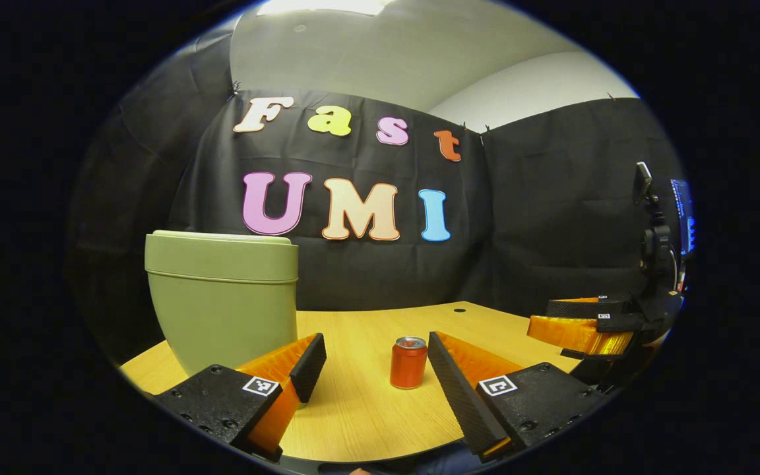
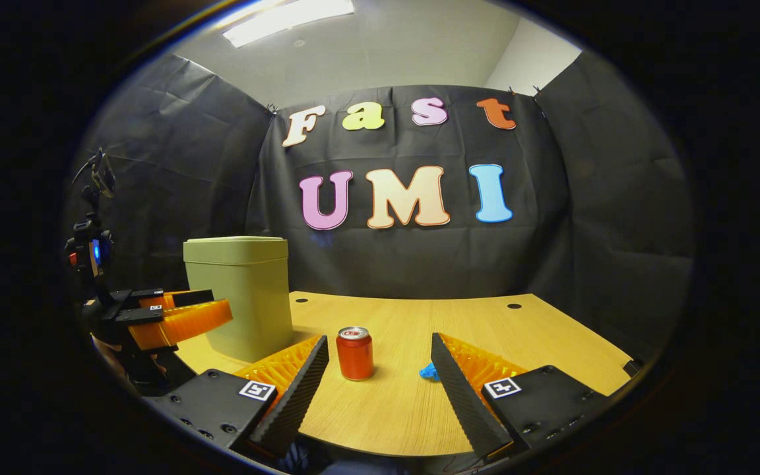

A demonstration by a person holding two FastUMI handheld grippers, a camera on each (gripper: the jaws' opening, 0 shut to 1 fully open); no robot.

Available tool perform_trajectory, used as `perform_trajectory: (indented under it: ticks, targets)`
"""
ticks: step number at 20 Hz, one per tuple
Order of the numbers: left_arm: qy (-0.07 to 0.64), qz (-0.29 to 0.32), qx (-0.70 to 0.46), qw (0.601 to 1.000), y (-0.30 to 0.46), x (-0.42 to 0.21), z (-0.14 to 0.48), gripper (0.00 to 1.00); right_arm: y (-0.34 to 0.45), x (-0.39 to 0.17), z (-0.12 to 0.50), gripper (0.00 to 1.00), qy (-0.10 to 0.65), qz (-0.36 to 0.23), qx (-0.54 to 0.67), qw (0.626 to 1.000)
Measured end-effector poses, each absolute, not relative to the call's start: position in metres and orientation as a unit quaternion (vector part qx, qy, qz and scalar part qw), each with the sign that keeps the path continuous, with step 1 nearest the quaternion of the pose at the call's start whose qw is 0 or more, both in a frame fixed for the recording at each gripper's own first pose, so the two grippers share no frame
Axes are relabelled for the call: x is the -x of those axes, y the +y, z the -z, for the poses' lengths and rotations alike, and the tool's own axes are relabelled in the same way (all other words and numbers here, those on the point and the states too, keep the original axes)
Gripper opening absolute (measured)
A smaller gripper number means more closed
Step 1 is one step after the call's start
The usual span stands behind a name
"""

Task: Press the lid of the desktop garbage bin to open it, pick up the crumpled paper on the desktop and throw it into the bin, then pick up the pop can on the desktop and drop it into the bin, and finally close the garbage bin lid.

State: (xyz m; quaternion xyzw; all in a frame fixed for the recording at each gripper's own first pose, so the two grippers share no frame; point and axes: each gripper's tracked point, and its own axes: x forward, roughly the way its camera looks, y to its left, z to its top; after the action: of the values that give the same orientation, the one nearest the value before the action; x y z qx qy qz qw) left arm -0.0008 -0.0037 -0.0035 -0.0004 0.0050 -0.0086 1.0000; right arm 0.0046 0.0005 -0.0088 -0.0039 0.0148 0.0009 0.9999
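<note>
- The desktop garbage bin (image 2: 238, 297) stands at the left of the worktop (image 2: 406, 409), its lid (image 2: 235, 249) down and flat; nothing has been pressed yet, so I judge the task at its first step.
- The pop can (image 2: 354, 353) stands upright near the middle of the worktop, well apart from the bin. In the right gripper view a small blue crumpled paper (image 2: 428, 371) lies just beside that gripper's right-hand finger, partly hidden by it.
- The left gripper (image 1: 370, 369) has its fingers spread wide and empty, the can ahead between them and the bin close on its left.
- The right gripper (image 2: 380, 376) is likewise spread and empty, low over the worktop.
- Risks, as I judge them: pressing the lid off-centre could tip or slide the light bin; a low sweep could knock the can over, rolling it away; the paper could be nudged away unseen.
</note>
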Motion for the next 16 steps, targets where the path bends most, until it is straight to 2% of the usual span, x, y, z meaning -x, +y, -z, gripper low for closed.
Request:
perform_trajectory:
  ticks: [9, 10, 12, 14, 16]
  targets:
    - [-0.006, 0.015, -0.005, 1.000, -0.008, 0.004, -0.003, 0.92, 0.000, -0.003, 0.008, 0.98, 0.012, -0.002, 0.007, 1.000]
    - [-0.007, 0.015, -0.007, 1.000, -0.008, 0.003, -0.004, 0.81, 0.000, -0.003, 0.007, 0.98, 0.011, -0.001, 0.006, 1.000]
    - [-0.009, 0.016, -0.011, 1.000, -0.008, 0.004, -0.006, 0.71, 0.001, -0.001, 0.005, 0.99, 0.007, -0.002, 0.005, 1.000]
    - [-0.014, 0.022, -0.009, 1.000, -0.011, 0.004, -0.007, 0.65, 0.001, -0.001, 0.003, 0.98, 0.005, -0.002, 0.006, 1.000]
    - [-0.013, 0.024, -0.011, 1.000, -0.013, 0.004, -0.006, 0.51, 0.000, 0.000, 0.002, 0.98, 0.004, -0.002, 0.007, 1.000]
